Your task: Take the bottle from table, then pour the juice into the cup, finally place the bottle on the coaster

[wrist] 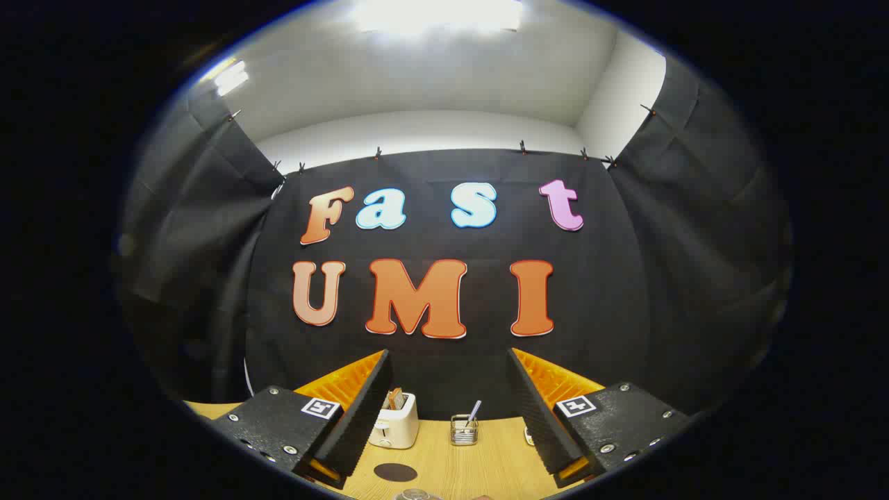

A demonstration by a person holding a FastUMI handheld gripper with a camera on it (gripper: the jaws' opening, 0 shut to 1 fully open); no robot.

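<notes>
The gripper (448, 410) is hovering above the wooden table (479, 465) with its fingers spread wide apart, grasping nothing, and both fingers are pointing toward the back of the booth. Nearest to the camera, low between the fingers, the rounded top of a clear object (415, 494) is peeking up at the table's near edge; too little of it is showing to tell whether it is the bottle or the cup. Just beyond it, a dark round coaster (395, 472) is lying flat on the table, closer to the left finger (358, 417) than to the right finger (538, 413). Farther on, near the table's far edge, a white toaster (396, 425) is standing with slices in its slots, just beside the left finger's tip. To its right, a small wire holder (463, 430) is sitting with a utensil leaning out of it. Behind them, the black cloth wall (625, 292) is hanging.
</notes>
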